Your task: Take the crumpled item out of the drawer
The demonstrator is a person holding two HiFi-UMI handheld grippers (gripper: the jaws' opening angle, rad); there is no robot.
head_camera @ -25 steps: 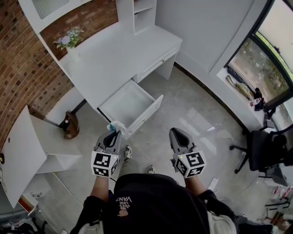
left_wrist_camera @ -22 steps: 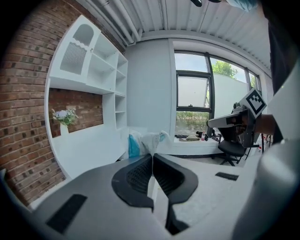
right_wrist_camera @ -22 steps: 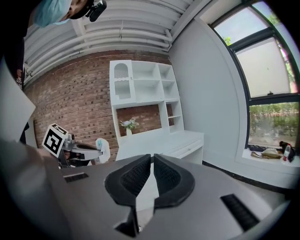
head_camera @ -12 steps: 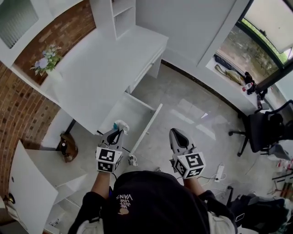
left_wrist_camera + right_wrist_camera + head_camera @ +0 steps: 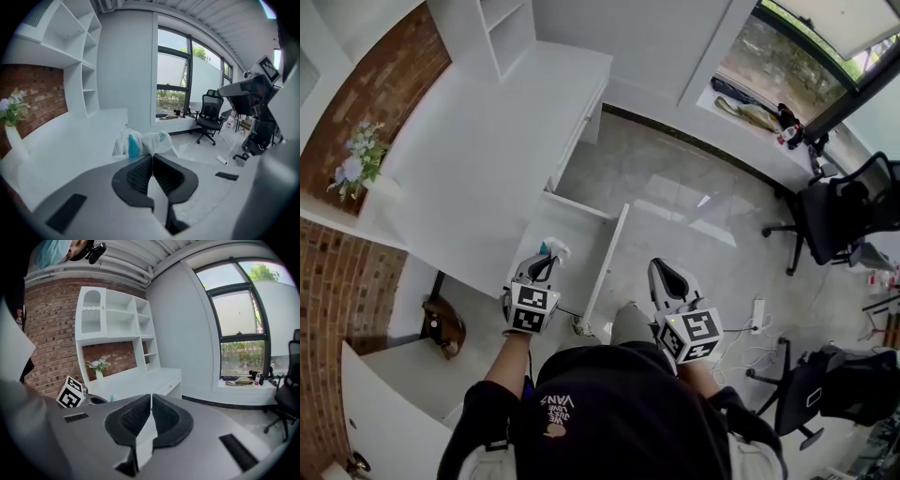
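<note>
The crumpled item (image 5: pixel 551 249) is a white wad with a blue patch. My left gripper (image 5: pixel 546 262) is shut on it and holds it at the near end of the open white drawer (image 5: pixel 607 251). In the left gripper view the crumpled item (image 5: pixel 145 142) sticks out just past the closed tips of the left gripper (image 5: pixel 152 156), with the white desk (image 5: pixel 70 140) beyond on the left. My right gripper (image 5: pixel 662 274) hangs to the right of the drawer over the floor. The right gripper view shows the right gripper (image 5: pixel 151 397) shut with nothing in it.
The white desk (image 5: pixel 478 150) carries a vase of flowers (image 5: pixel 358 167) and a shelf unit (image 5: pixel 502 33). A brown object (image 5: pixel 441 328) and a white cabinet door (image 5: pixel 389 412) lie at the lower left. An office chair (image 5: pixel 834 220) and a power strip (image 5: pixel 757 314) are to the right.
The head view has swung round, so the desk now lies further left. My left gripper has carried the crumpled item sideways and lower beside the drawer. The right gripper has shifted a little.
</note>
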